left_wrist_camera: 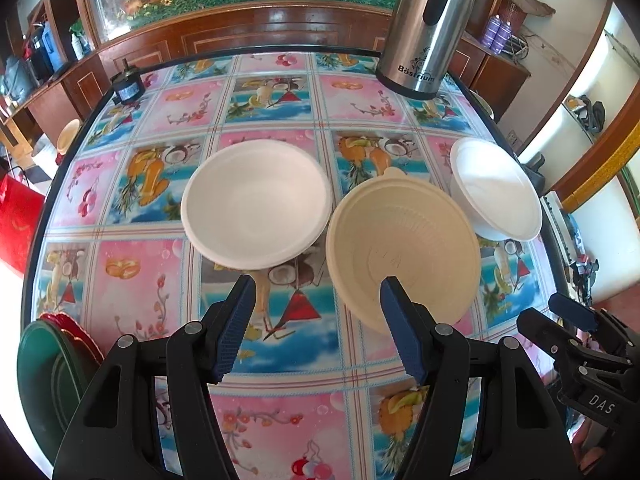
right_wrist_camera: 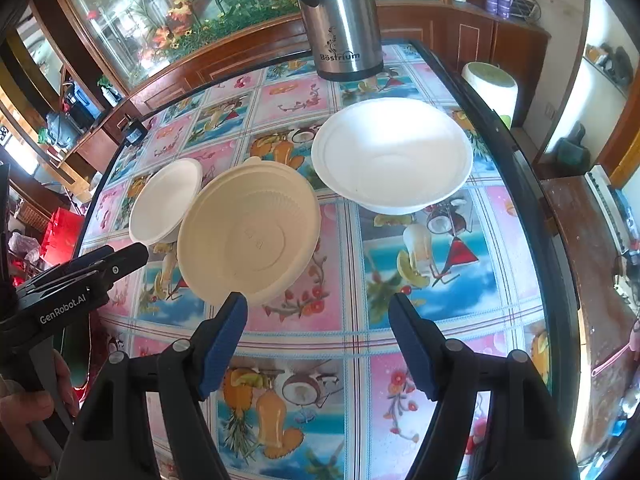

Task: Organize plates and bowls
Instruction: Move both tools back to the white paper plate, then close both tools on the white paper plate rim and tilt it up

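- Bowls sat mouth-up on the table (left_wrist_camera: 132, 280), which wore a bright fruit-and-flower cloth; being round, none had a long axis to speak of.
- The cream bowl (left_wrist_camera: 404, 248) stood in the middle of the three, with a small tab on its rim pointing toward the far edge of the table.
- A white bowl on the left (left_wrist_camera: 256, 204) lay just beside the cream one, their rims close; whether they touched could not be told.
- A second white bowl on the right (left_wrist_camera: 496, 188) stood near the table's right edge, close to the cream bowl's far rim.
- The left gripper (left_wrist_camera: 318, 286) hovered over the cloth with its jaws spread and nothing between them; its right fingertip overlapped the cream bowl's near rim in the left wrist view.
- The right gripper (right_wrist_camera: 318, 306) also hung with jaws apart and empty, its left fingertip at the cream bowl's near rim in the right wrist view.
- A steel flask (left_wrist_camera: 424, 28) stood upright at the far side of the table.
- Green and red plates (left_wrist_camera: 52, 372) were stacked at the near left edge.
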A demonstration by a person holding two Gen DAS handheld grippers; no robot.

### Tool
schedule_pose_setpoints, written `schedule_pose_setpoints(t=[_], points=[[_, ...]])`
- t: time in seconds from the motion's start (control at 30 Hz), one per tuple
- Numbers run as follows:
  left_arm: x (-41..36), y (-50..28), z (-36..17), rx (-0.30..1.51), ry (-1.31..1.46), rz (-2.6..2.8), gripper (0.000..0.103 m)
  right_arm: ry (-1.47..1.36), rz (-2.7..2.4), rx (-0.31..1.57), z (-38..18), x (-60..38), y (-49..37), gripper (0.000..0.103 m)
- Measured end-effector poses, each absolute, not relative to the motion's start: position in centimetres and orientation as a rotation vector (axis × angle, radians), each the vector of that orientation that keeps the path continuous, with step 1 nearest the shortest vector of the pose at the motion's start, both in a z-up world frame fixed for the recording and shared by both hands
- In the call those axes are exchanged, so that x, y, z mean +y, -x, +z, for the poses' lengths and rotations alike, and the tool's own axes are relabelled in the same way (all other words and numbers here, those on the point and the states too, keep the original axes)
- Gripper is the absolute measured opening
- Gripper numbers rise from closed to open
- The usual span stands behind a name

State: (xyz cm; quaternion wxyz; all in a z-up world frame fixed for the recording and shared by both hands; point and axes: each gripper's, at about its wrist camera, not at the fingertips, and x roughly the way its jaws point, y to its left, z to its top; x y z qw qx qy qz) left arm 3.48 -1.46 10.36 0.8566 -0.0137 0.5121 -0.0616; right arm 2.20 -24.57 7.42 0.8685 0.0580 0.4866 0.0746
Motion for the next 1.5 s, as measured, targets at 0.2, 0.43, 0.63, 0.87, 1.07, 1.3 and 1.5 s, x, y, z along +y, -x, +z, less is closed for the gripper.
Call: schedule_pose_setpoints(t=[0.2, 0.43, 0.63, 0.87, 1.07, 1.3, 1.5], points=[[-2.6, -4.4, 10.5, 1.073, 0.022, -0.144, 0.065, -0.124, 0.168, 1.012, 7.6, -24.5, -2.9, 0.074], [-4.3, -5.7, 10.8, 1.065, 0.004, -0.167, 0.065, -0.134, 0.162, 1.006, 7.8, -25.5, -3.8, 0.075], [-5.9, -7.1, 10.9, 1.056, -0.017, -0.185, 0.065, -0.146, 0.150, 1.001, 7.9, -26.5, -4.6, 0.075], [-7.1, -8.1, 11.0, 1.050, -0.020, -0.194, 0.065, -0.152, 0.150, 1.005, 7.8, -27.2, -5.0, 0.075], [-8.3, -8.9, 10.7, 1.053, -0.032, -0.206, 0.065, -0.152, 0.139, 1.005, 7.9, -27.8, -5.4, 0.075], [-9.8, -10.0, 10.1, 1.063, -0.038, -0.222, 0.065, -0.163, 0.127, 1.006, 7.8, -28.9, -5.9, 0.076], [-11.2, -11.1, 9.7, 1.068, -0.057, -0.236, 0.065, -0.178, 0.108, 1.002, 7.8, -30.2, -6.6, 0.077]])
